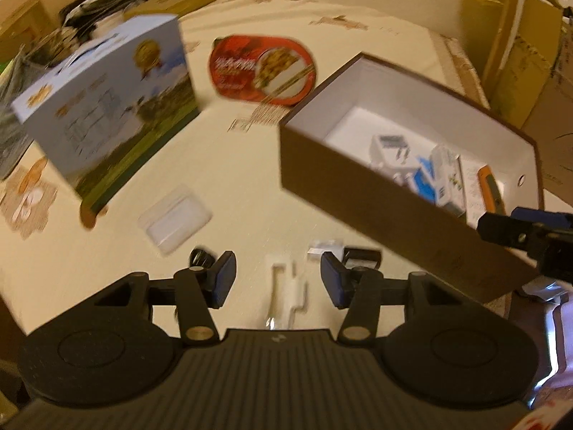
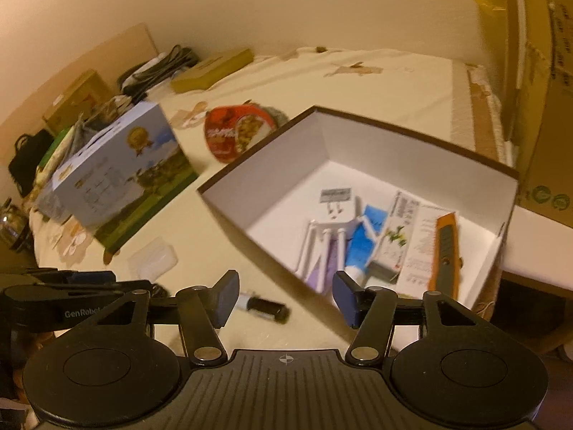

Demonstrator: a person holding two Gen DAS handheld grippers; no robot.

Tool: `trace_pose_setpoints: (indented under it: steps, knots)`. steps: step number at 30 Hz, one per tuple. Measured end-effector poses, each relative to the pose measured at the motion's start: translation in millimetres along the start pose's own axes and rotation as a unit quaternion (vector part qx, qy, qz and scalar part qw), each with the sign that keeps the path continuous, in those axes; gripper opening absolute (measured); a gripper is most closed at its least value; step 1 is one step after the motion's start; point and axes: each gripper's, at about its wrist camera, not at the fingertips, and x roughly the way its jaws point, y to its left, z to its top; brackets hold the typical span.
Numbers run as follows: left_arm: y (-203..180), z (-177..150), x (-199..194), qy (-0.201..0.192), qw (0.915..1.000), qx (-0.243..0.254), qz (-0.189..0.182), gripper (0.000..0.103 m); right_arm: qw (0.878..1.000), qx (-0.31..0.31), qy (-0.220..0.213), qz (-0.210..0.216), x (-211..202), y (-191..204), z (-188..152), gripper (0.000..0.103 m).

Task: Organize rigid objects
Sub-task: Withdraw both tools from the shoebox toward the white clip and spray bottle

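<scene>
A cream cloth with a faint print covers the bench (image 2: 358, 82), which stands against a plain wall, with cardboard cartons at the right. The open brown box (image 2: 286, 193), white inside, sits on it, holding a white plug adapter (image 2: 335, 211), a blue tube and an orange utility knife (image 2: 446, 247) whose long axis runs toward the camera. Left gripper (image 1: 278, 283) and right gripper (image 2: 286, 297) have their fingers apart, gripping nothing.

The left tongs (image 2: 71, 286) body carries white lettering that reads "GenRobot", partly cut off.
</scene>
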Motion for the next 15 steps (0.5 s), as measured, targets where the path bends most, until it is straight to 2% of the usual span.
trace_pose_setpoints:
  steps: [6,15]
  knots:
    - [17.1,-20.8,1.2,0.015,0.9996,-0.017,0.016,0.048,0.999,-0.023,0.028,0.009,9.4,10.4,-15.8,0.055]
    - [25.8,-39.9,13.0,0.033,0.9988,-0.034,0.015,0.048,0.996,-0.037,0.085,0.013,37.5,14.8,-43.5,0.055]
